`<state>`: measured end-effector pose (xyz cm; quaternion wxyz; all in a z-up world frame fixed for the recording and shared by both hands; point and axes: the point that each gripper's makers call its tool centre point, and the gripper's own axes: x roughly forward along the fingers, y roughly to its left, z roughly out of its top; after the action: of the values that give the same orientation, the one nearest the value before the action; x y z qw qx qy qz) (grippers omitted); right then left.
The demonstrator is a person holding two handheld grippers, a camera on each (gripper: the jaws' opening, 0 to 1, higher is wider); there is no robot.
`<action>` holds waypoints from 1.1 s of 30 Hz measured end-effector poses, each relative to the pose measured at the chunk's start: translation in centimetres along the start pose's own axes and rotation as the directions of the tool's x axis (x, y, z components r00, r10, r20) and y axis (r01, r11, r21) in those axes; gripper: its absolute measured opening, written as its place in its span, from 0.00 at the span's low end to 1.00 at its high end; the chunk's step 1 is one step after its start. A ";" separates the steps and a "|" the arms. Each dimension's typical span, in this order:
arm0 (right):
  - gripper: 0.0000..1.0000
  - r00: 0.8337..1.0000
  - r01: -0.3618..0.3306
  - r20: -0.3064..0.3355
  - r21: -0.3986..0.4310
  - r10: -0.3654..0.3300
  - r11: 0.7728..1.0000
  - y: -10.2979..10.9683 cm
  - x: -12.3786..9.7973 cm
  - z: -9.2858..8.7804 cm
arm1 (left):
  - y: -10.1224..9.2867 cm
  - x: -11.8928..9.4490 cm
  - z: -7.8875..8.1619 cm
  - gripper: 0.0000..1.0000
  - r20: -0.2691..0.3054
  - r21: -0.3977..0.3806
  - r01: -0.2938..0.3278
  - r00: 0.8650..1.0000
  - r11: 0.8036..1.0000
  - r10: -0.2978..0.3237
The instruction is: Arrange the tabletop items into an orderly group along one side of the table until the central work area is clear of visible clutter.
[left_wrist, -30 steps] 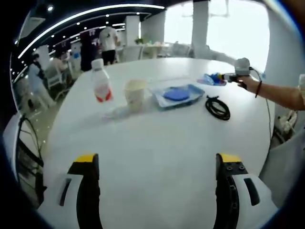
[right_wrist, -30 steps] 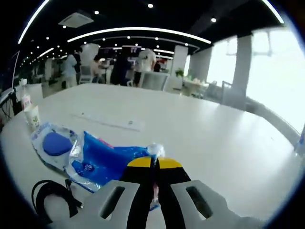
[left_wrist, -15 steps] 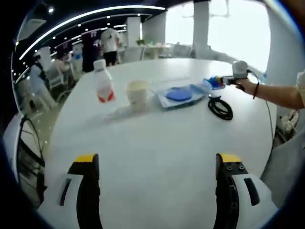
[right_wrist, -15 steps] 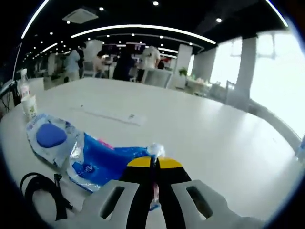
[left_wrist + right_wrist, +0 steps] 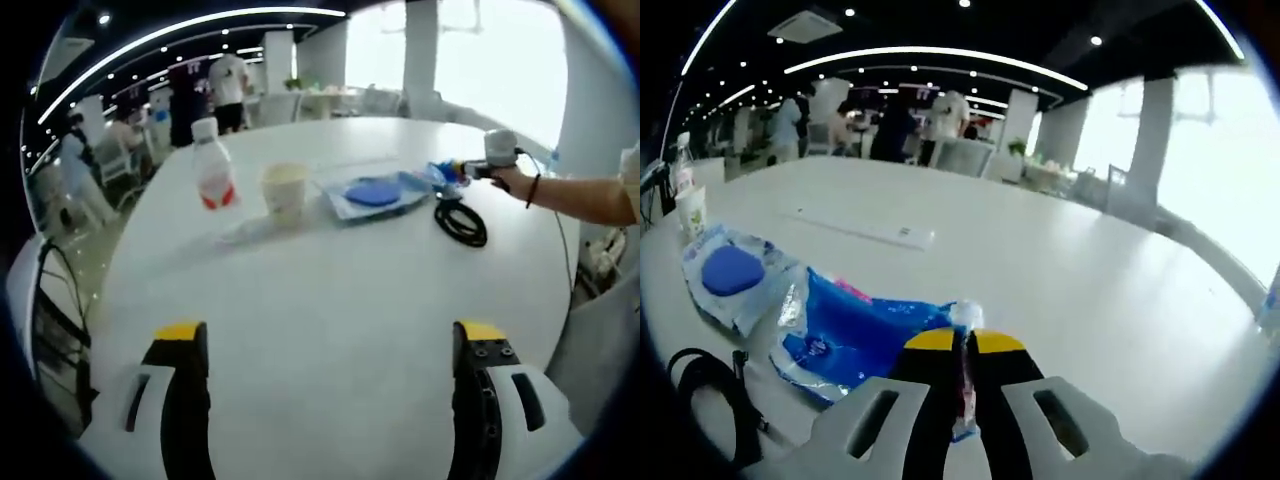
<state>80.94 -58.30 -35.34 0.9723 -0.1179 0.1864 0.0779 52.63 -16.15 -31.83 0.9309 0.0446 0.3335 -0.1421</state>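
Observation:
My right gripper point(image 5: 962, 345) is shut on the edge of a blue plastic packet point(image 5: 855, 325), which trails to its left on the white table point(image 5: 1070, 290). Beside the packet lie a clear bag with a blue disc point(image 5: 730, 272) and a coiled black cable point(image 5: 705, 385). In the left gripper view my left gripper point(image 5: 325, 335) stands open over bare table, nothing between its jaws. Far ahead of it stand a bottle with a red label point(image 5: 211, 165) and a paper cup point(image 5: 284, 192), then the blue-disc bag point(image 5: 374, 193), the cable point(image 5: 460, 222) and the packet point(image 5: 447, 172) held by the other gripper point(image 5: 492, 160).
A flat white strip point(image 5: 862, 230) lies on the table beyond the packet. People and chairs stand past the table's far edge point(image 5: 215, 90). A person's forearm point(image 5: 585, 200) reaches in from the right in the left gripper view. Black cords hang at the left table edge point(image 5: 55, 330).
The right gripper has drawn the blue packet closer to the blue-disc bag and cable. The left gripper has stayed put and open.

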 end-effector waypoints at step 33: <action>0.52 0.998 -0.023 -0.046 0.214 0.034 0.976 -0.3 -3.4 0.1 | -0.1 -0.5 0.8 0.99 0.026 -0.007 0.014 1.000 1.000 -0.014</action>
<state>77.93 -58.97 -33.91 0.9732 -0.0119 0.2192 0.0684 52.69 -16.24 -30.88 0.9344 0.0370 0.3220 -0.1478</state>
